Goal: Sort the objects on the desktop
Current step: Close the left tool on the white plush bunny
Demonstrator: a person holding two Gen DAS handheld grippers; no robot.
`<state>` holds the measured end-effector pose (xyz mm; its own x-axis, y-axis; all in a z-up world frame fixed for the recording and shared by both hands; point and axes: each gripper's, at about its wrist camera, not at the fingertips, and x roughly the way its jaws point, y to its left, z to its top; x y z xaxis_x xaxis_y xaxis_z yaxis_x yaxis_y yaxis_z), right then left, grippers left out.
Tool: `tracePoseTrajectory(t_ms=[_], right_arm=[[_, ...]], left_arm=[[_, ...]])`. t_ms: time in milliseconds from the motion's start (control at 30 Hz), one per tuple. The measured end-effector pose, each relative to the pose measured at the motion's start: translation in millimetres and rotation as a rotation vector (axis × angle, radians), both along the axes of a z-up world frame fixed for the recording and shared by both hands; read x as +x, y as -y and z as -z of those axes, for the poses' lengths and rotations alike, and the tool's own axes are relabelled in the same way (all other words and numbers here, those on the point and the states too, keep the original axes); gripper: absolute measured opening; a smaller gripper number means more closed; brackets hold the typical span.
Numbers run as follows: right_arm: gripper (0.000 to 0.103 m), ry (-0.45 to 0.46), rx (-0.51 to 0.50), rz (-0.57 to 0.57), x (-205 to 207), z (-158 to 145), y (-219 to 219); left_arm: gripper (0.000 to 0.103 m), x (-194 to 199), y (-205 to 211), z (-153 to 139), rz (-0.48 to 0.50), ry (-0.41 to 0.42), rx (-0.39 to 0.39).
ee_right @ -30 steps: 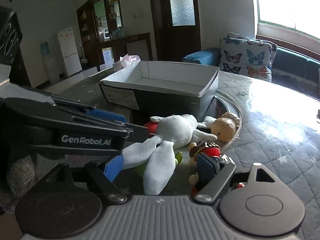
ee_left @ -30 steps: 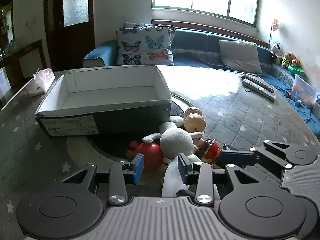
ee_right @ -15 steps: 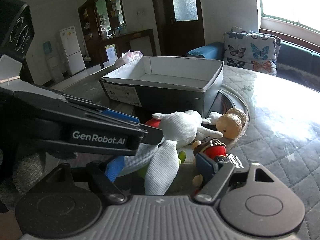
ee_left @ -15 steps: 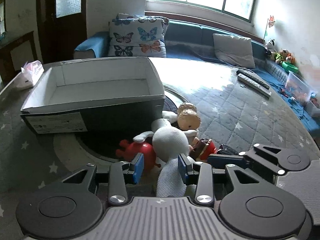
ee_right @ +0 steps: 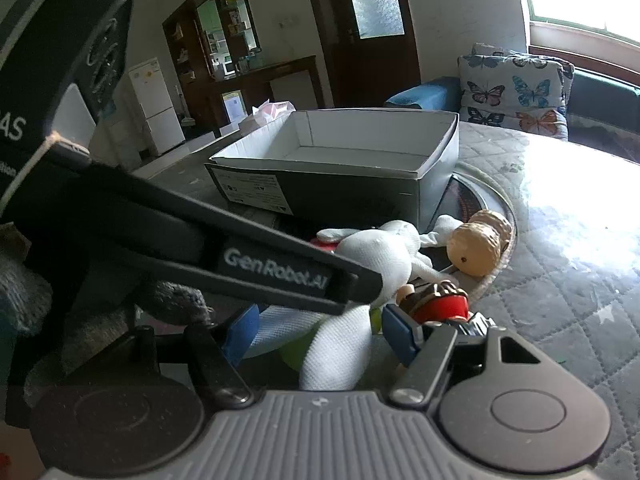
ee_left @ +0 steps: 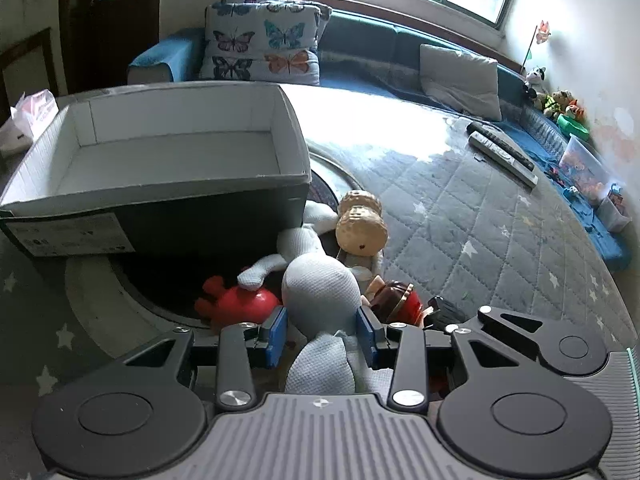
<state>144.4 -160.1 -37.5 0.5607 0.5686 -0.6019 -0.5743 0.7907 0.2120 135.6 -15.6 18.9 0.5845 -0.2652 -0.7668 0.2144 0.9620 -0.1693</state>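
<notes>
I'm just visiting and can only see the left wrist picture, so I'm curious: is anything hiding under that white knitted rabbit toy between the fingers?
Observer: Yes. The right wrist view shows something yellow-green peeking out beneath the white knitted rabbit toy, under its long ear. I cannot tell what it is.
Visitor: What is the other tool doing?
Observer: The right gripper is open, with its blue fingers on either side of that ear.
Visitor: Is anything written on my tool?
Observer: Yes, the left gripper has "GenRobot.AI" in white letters along its side.
</notes>
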Motion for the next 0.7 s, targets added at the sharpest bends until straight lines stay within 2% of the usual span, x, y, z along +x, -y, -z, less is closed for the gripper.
tracePoseTrajectory(t_ms=[167, 400, 567, 700], right_arm=[[0.069, -0.005, 0.006, -0.006, 1.8, 2.5, -0.8], [0.069, -0.004, 0.009, -0.009, 1.0, 2.8, -0.6], [0.069, 0.005, 0.009, -0.004, 2.4, 0.0, -0.2], [0.069, 0.009, 0.022, 0.004, 6.2, -4.5, 0.7]], left_arm=[[0.036, 2.9, -1.5, 3.6, 0.010, -0.016, -0.011], [0.026, -7.0, -12.1, -1.3, 0.000, 0.043, -0.054], [0.024, -14.2, -19.0, -11.6, -0.005, 0.091, -0.070], [0.024, -15.2, -24.2, -14.5, 0.000, 0.094, -0.086]])
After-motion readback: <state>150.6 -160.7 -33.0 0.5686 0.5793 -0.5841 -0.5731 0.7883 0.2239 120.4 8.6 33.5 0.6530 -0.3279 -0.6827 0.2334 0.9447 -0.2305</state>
